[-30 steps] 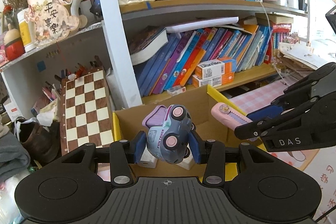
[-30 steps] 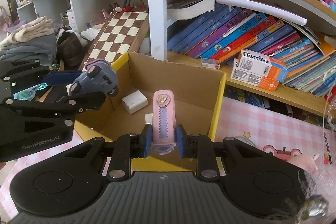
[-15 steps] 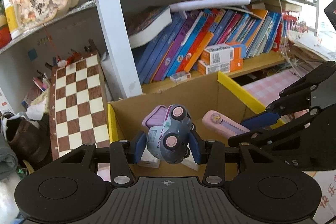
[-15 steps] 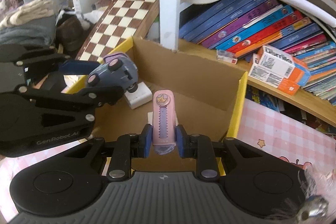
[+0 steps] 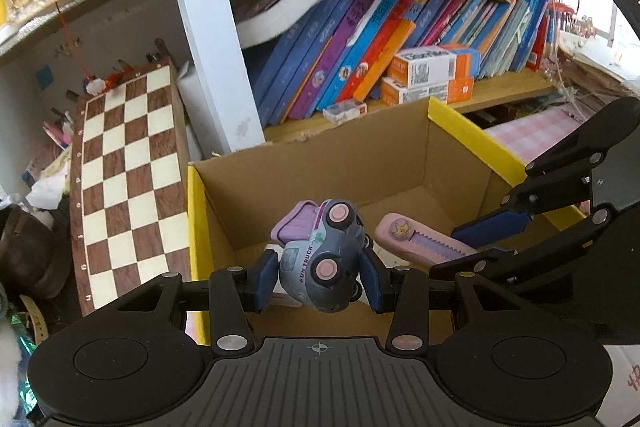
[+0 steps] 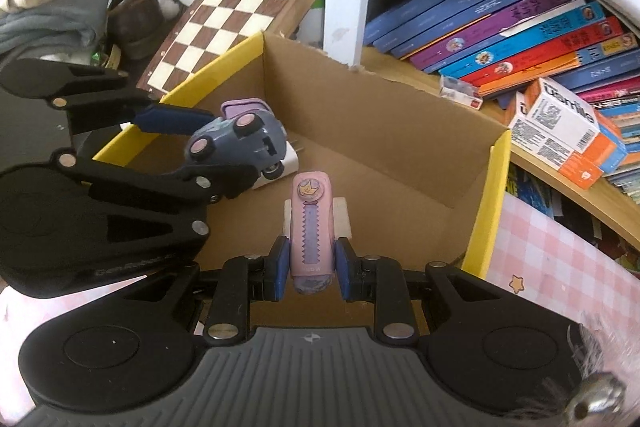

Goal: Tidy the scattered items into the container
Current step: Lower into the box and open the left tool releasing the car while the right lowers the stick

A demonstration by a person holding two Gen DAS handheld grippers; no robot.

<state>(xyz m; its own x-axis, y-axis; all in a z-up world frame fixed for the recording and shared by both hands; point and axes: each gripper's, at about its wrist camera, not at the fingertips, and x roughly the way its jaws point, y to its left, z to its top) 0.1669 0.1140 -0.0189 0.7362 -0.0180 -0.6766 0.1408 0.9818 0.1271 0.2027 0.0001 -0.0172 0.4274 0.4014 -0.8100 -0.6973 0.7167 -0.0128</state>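
Cluttered bookshelf behind, left gripper point(image 5: 320, 277) clamped on grey toy truck point(image 5: 326, 259), right gripper point(image 6: 310, 269) clamped on pink utility knife point(image 6: 311, 227) at its 3 o'clock, both above open cardboard box point(image 6: 400, 123), chessboard point(image 5: 128, 171) at 9 o'clock.

Left gripper point(image 5: 320, 273): reaching forward and down, blue pads point(image 5: 265, 279) pressing both sides of a toy car point(image 5: 323, 259).
Right gripper point(image 6: 310, 269): sitting just beside the left, jaws clamping a pink cutter point(image 6: 311, 227).
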